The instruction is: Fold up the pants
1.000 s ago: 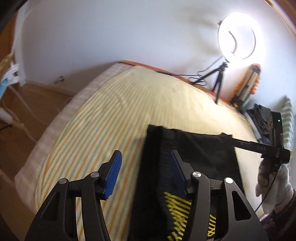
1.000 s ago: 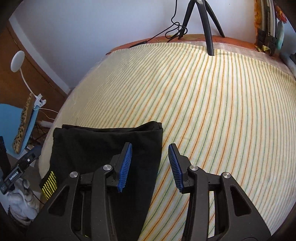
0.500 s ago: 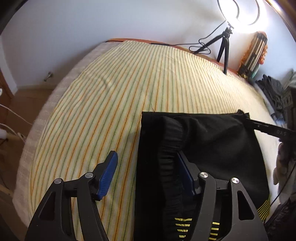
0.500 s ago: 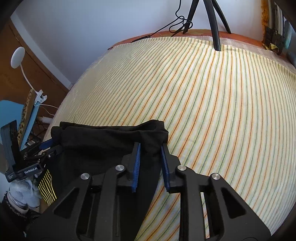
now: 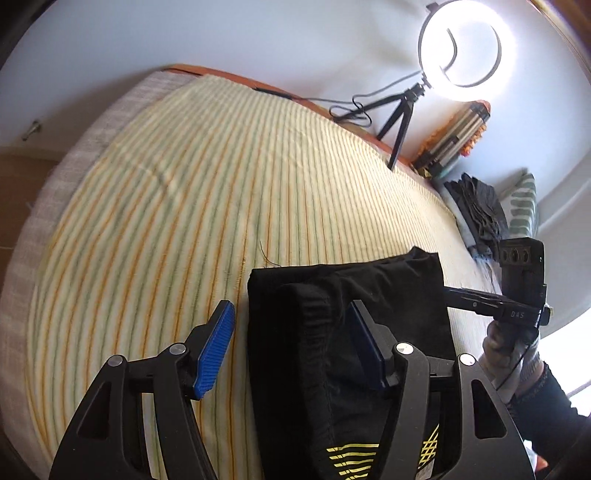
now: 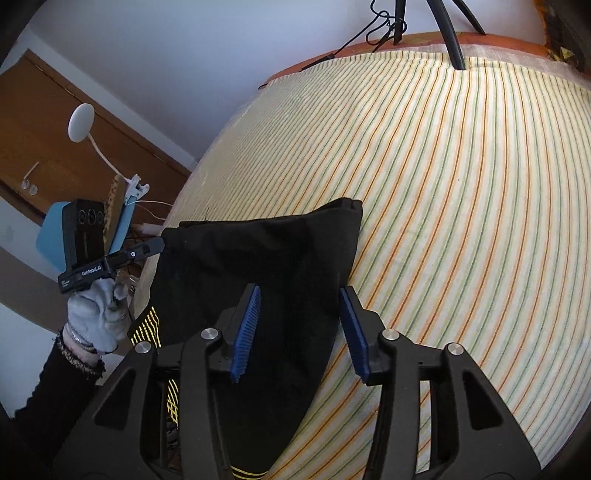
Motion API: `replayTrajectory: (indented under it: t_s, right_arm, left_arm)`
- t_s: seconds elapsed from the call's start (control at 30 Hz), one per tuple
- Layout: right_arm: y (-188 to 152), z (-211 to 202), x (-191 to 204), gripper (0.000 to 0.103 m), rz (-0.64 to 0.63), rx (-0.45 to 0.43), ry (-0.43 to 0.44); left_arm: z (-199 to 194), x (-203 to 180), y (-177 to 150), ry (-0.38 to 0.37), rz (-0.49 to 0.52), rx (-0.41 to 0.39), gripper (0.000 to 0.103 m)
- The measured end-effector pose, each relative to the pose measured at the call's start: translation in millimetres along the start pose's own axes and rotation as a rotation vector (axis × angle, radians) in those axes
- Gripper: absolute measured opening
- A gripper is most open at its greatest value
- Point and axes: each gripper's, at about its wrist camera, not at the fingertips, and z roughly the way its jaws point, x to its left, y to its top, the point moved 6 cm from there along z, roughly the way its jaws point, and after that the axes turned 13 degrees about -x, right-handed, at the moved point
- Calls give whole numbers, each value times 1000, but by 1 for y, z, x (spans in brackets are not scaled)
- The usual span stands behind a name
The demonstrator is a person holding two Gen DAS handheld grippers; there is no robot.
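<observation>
We see black pants point(image 6: 258, 266) folded on the striped bedsheet point(image 6: 461, 184), yellow print at 8 o'clock. Our right gripper point(image 6: 301, 328) sits at 6 o'clock over the pants' right edge, jaws opening, blue pads point(image 6: 246, 325) apart, cloth below and between them, not pinched. At 9 o'clock our left gripper point(image 6: 157, 244), in a gloved hand point(image 6: 96, 317), reaches the pants' left corner; whether it grips, we cannot tell. Tripod legs point(image 6: 448, 33) at 12 o'clock, white lamp point(image 6: 80, 122) at 10.
</observation>
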Motion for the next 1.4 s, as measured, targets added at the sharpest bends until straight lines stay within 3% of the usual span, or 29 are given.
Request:
replayTrajectory:
  t_s: [0.17, 0.47, 0.5, 0.53, 0.57, 0.6, 0.73, 0.83, 0.93, 1.0, 1.03, 1.07, 1.33, 1.4]
  right_arm:
    - [-2, 7, -2, 46, 0, 11, 33]
    - [-1, 17, 2, 50, 19, -1, 139]
    - [-1, 18, 4, 50, 18, 1, 147]
    - [-1, 19, 5, 50, 19, 6, 158]
    - [-1, 20, 5, 50, 21, 11, 165]
    - [-1, 21, 6, 50, 20, 14, 170]
    - [3, 23, 8, 50, 22, 27, 176]
    - [2, 25, 11, 50, 24, 24, 172]
    - [3, 27, 12, 50, 20, 16, 167]
    - [2, 27, 16, 50, 2, 24, 164]
    - [2, 27, 18, 50, -16, 30, 160]
    - [2, 27, 18, 50, -23, 34, 155]
    - [9, 34, 16, 55, 29, 15, 165]
    - [9, 35, 20, 55, 15, 11, 157]
  left_arm:
    - [19, -3, -1, 8, 80, 50, 63]
    - [22, -2, 2, -98, 34, 40, 61]
    - [22, -4, 0, -108, 42, 45, 59]
    - [23, -5, -1, -111, 47, 53, 47]
    - [25, -6, -2, -99, 57, 58, 41]
    - [25, -7, -2, -97, 62, 58, 41]
    - [25, -3, -1, -99, 58, 64, 40]
    - [28, -6, 1, -100, 63, 49, 52]
    - [33, -13, 1, -91, 79, 42, 54]
    - [32, -14, 0, -81, 95, 42, 50]
    - [31, -12, 0, -64, 108, 45, 37]
    - [30, -9, 0, -64, 107, 51, 34]
    - [35, -9, 4, -80, 53, 11, 36]
    - [34, -12, 3, -59, 87, 8, 32]
